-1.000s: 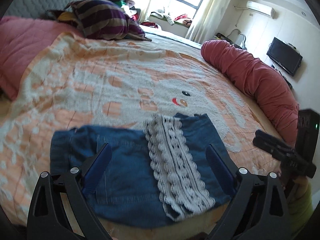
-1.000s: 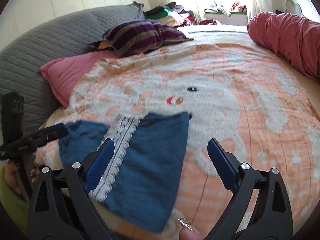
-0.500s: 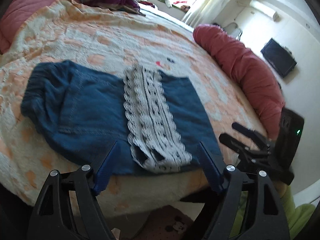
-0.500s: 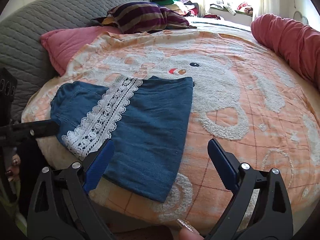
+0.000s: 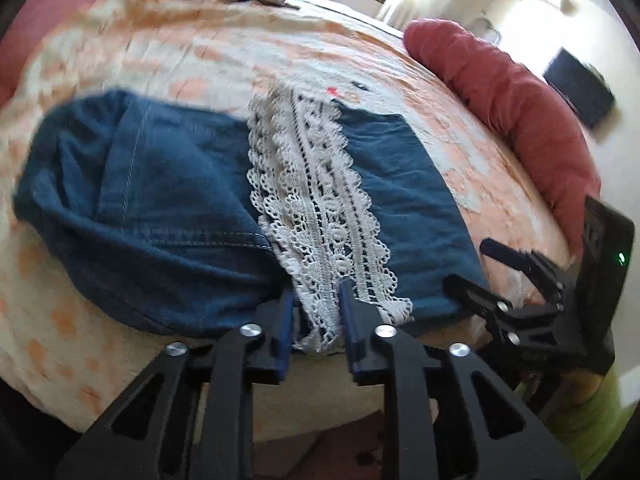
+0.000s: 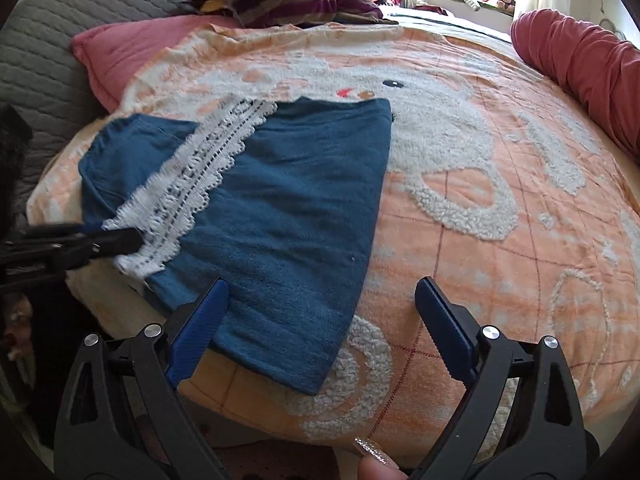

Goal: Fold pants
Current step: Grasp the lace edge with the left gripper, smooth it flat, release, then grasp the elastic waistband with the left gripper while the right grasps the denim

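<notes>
The blue denim pants (image 5: 168, 184) lie partly folded on the bed near its front edge, with a white lace trim (image 5: 320, 216) running across them. They also show in the right wrist view (image 6: 288, 208) with the lace (image 6: 188, 184). My left gripper (image 5: 316, 320) has its jaws nearly shut around the near end of the lace trim at the pants' front edge. It also shows in the right wrist view (image 6: 120, 240). My right gripper (image 6: 320, 316) is open, its jaws astride the pants' near right corner. It also shows in the left wrist view (image 5: 484, 268).
The orange and white bedspread (image 6: 500, 184) covers the bed. A red bolster (image 6: 584, 64) lies along the right side. A pink pillow (image 6: 128, 52), a striped pillow (image 6: 280, 0) and a grey headboard (image 6: 48, 64) are at the far left.
My left gripper has moved forward and closed from wide open onto the near end of the lace trim. My right gripper has moved closer to the pants' near corner.
</notes>
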Demonstrator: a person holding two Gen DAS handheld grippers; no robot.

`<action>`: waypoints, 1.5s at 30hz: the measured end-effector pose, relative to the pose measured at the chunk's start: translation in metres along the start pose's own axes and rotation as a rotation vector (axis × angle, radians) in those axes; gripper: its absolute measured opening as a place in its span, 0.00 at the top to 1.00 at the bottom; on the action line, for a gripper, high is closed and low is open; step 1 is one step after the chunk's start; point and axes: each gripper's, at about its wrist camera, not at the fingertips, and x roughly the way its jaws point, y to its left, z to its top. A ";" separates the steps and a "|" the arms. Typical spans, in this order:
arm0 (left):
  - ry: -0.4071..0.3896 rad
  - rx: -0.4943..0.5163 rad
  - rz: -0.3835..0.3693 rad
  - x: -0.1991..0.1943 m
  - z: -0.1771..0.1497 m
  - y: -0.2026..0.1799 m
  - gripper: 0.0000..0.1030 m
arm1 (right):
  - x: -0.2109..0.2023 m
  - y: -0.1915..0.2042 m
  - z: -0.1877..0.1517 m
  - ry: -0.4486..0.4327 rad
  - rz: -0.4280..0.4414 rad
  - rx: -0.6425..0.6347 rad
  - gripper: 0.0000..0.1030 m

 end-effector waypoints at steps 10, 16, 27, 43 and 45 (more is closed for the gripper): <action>0.015 0.036 0.036 -0.002 -0.004 0.004 0.76 | 0.003 0.033 -0.003 0.010 0.058 -0.160 0.47; -0.003 0.076 0.064 -0.010 -0.004 -0.002 0.64 | 0.010 0.029 -0.009 0.024 0.061 -0.147 0.47; -0.083 0.102 0.122 -0.044 0.000 -0.002 0.47 | -0.018 0.013 0.004 -0.071 0.098 -0.030 0.31; -0.153 0.052 0.179 -0.071 0.005 0.026 0.15 | -0.042 -0.005 0.027 -0.146 0.080 0.065 0.12; -0.153 0.044 0.185 -0.072 0.005 0.030 0.11 | -0.044 -0.005 0.032 -0.152 0.081 0.066 0.09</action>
